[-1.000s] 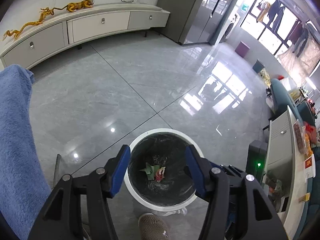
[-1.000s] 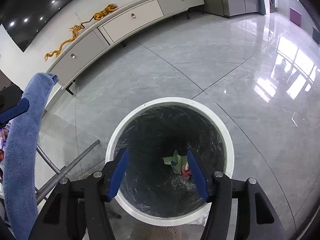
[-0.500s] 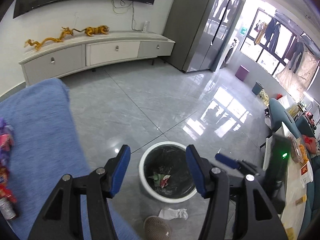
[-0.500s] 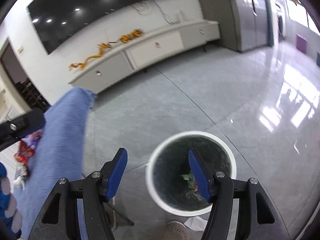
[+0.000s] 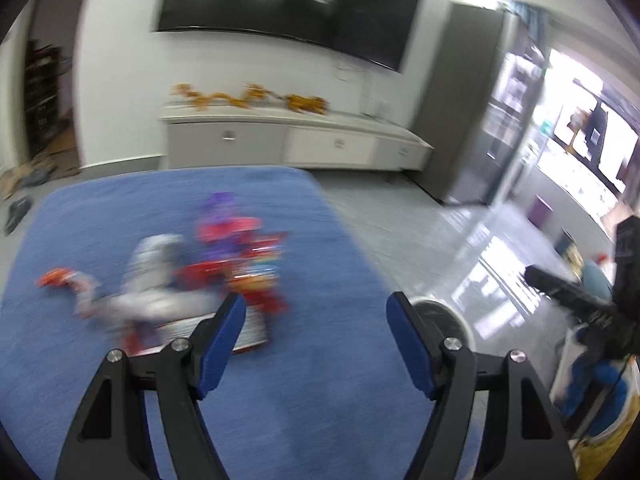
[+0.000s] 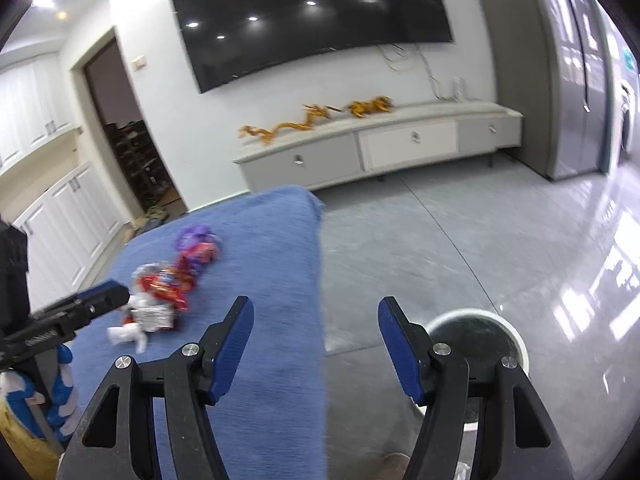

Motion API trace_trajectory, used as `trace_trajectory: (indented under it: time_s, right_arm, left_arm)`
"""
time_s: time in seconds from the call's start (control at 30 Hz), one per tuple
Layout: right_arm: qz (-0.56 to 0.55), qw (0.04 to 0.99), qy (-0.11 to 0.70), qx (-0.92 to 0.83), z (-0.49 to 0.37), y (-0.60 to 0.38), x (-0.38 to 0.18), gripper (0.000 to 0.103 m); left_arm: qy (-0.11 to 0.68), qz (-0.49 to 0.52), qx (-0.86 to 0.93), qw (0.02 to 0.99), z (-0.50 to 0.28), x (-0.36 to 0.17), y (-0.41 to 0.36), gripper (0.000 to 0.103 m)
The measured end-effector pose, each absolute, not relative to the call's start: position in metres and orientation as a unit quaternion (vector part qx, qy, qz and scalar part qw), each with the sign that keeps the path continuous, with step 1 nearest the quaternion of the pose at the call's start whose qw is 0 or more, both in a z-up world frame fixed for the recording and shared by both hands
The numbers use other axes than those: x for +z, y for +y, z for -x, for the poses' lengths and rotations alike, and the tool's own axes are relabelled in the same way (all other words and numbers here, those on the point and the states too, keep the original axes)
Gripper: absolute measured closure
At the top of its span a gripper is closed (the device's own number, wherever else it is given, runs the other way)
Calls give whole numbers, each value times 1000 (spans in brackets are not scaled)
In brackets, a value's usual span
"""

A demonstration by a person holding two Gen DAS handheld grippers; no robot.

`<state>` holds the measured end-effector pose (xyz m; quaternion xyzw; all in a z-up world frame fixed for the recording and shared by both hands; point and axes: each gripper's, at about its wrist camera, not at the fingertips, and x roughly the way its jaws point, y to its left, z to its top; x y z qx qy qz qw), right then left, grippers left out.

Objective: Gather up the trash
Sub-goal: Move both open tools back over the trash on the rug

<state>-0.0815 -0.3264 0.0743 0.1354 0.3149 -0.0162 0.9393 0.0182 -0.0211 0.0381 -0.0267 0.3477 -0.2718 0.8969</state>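
Several wrappers (image 5: 224, 276) beyond left gripper (image 5: 316, 332)

Dark wall-mounted TV (image 6: 316, 20) on white wall. Directly below it: long low white cabinet (image 6: 376, 148), gold dragon figures (image 6: 312, 120) on top. Open dark doorway (image 6: 128, 136) left of TV; tall grey cabinets (image 6: 568, 72) to its right. Glossy grey tiled floor (image 6: 460, 248).

Left black tool with blue pads (image 5: 316, 330): jaws just widened, nothing between. Right black blue-padded tool (image 6: 316, 334): jaws apart, empty, angled downward.
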Motion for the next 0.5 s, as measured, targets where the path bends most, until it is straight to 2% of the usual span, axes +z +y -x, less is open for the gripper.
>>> trace_trajectory:
  time_s: [0.27, 0.5]
  right_arm:
    - [-106, 947, 302, 23, 74, -270, 105, 41]
    - [-98, 942, 317, 47, 55, -238, 98, 41]
  left_arm:
    - [320, 62, -155, 933, -16, 23, 139, 32]
    - [309, 45, -143, 939, -3, 17, 183, 32]
